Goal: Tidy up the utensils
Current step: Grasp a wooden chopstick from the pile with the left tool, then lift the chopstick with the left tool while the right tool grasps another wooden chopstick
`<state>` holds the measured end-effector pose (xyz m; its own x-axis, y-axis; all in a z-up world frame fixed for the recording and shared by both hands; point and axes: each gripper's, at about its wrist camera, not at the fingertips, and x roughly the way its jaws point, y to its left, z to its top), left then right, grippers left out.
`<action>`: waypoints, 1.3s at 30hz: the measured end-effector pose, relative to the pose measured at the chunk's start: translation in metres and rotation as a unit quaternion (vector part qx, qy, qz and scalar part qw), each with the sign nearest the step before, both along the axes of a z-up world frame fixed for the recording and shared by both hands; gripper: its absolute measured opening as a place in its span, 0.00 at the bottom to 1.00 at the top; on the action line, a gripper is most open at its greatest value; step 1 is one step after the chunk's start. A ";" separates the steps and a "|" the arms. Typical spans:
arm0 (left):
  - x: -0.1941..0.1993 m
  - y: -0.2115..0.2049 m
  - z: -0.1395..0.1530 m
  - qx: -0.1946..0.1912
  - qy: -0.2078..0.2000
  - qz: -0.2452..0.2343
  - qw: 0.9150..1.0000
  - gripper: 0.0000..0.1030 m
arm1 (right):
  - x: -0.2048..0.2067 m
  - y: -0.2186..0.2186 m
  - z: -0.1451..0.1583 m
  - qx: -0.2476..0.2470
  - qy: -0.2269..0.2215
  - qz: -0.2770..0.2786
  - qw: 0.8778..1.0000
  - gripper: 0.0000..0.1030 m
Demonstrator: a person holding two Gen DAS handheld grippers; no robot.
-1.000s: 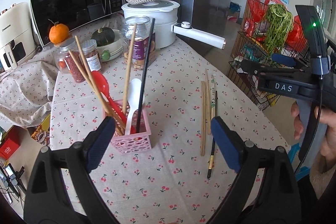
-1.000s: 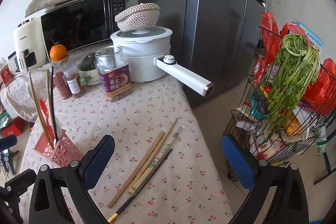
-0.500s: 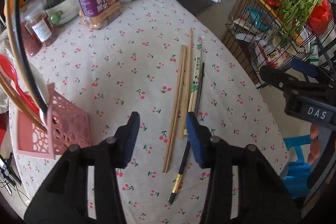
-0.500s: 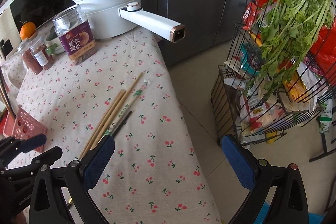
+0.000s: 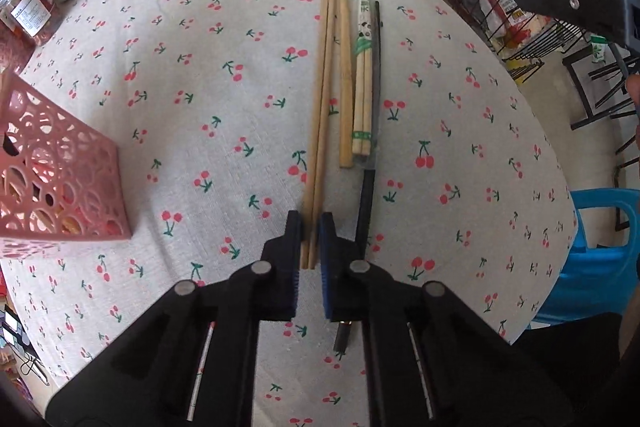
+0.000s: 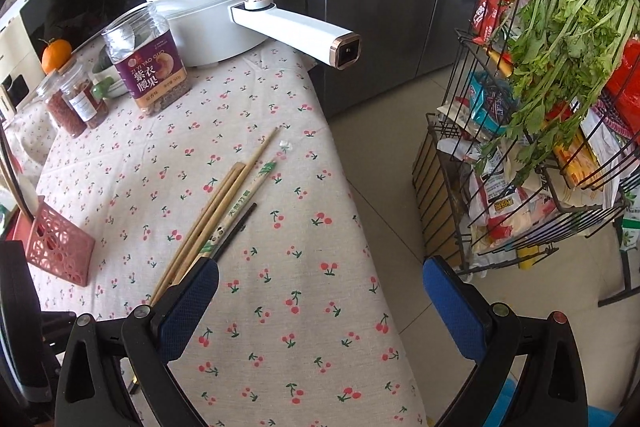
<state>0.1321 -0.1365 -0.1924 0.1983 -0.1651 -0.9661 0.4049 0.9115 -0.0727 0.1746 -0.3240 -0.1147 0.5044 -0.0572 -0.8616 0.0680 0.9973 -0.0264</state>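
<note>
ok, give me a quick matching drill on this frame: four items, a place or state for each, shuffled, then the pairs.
Items:
1. wooden chopstick pair
2. black chopstick
3. pink basket
4. right gripper

Place or state:
A. jaws wide, nothing between them
B. at the table's left side
C. near end between the closing jaws of the left gripper
D. rightmost of the loose chopsticks

Pairs: 1-C, 2-D, 3-B, 4-A

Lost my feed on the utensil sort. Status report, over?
Left tongs closing on wooden chopstick pair. Right tongs open, empty. Pink basket beside, path unobstructed.
</note>
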 end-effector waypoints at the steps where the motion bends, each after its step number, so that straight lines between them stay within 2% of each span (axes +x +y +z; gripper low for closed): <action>1: -0.001 0.002 0.001 0.003 -0.004 0.002 1.000 0.09 | 0.000 0.000 -0.001 0.001 0.001 -0.001 1.000 1.00; 4: -0.007 0.011 0.016 0.001 -0.040 0.009 0.999 0.09 | 0.001 -0.001 -0.001 0.005 0.002 -0.008 1.000 1.00; 8: -0.023 0.026 0.054 -0.011 -0.100 0.003 0.995 0.09 | 0.001 0.002 -0.002 0.020 0.005 -0.009 1.000 1.00; 14: -0.047 0.057 0.119 -0.043 -0.195 0.008 0.980 0.09 | 0.007 0.006 -0.008 0.029 0.016 -0.020 0.999 1.00; 18: -0.055 0.075 0.144 -0.074 -0.229 0.020 0.970 0.09 | 0.012 0.006 -0.008 0.038 0.007 -0.036 0.999 1.00; 24: -0.060 0.091 0.162 -0.112 -0.266 0.036 0.957 0.08 | 0.033 0.019 -0.013 0.074 -0.005 -0.036 0.997 0.98; 26: -0.061 0.098 0.166 -0.124 -0.272 0.043 0.953 0.08 | 0.049 0.027 -0.018 0.083 0.001 -0.032 0.996 0.90; 28: -0.061 0.105 0.170 -0.137 -0.276 0.051 0.950 0.08 | 0.068 0.036 -0.025 0.083 0.008 -0.021 0.996 0.66; 29: -0.060 0.110 0.171 -0.143 -0.275 0.054 0.949 0.08 | 0.077 0.041 -0.029 0.078 0.011 -0.015 0.997 0.61; 31: -0.060 0.116 0.172 -0.152 -0.272 0.057 0.948 0.08 | 0.095 0.049 -0.039 0.072 0.016 -0.002 0.997 0.44; 34: -0.059 0.124 0.173 -0.155 -0.270 0.058 0.949 0.08 | 0.121 0.053 -0.055 0.076 0.031 0.002 0.997 0.24; 39: -0.051 0.137 0.170 -0.167 -0.255 0.072 0.950 0.08 | 0.155 0.051 -0.074 0.057 0.046 -0.024 0.997 0.23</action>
<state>0.0813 0.0005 -0.0227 0.6707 -0.3807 -0.6366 0.3382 0.9208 -0.1943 0.3294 -0.2732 -0.1891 0.4218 0.0207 -0.9064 0.1185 0.9899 0.0778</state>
